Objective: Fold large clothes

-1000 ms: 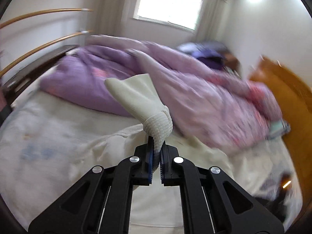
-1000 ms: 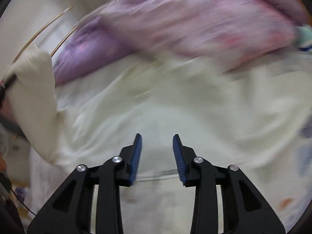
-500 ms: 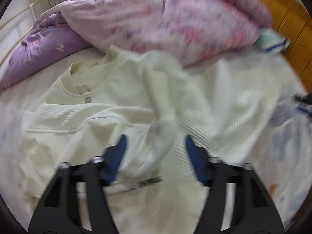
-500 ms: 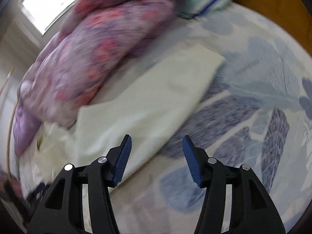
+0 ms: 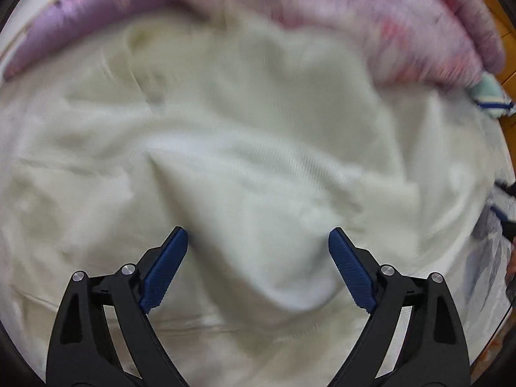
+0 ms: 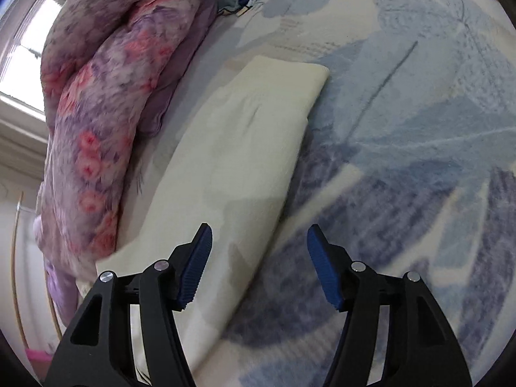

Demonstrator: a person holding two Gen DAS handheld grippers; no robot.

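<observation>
Bedsheet (image 6: 419, 129) under cream garment (image 5: 245, 148); both hand-held grippers (image 5: 258, 251) (image 6: 259, 251) spread wide, empty.

Definitely someone's bedroom at home. Everything sat on a bed with a blue leaf-print sheet (image 6: 419, 113), a bunched-up purple floral quilt (image 6: 96, 122) was piled along one side, a wooden headboard (image 5: 503, 32) showed at the edge, and a bright window (image 6: 22, 64) was behind it.

Soft daylight, left view motion-blurred, fisheye edges dark
</observation>
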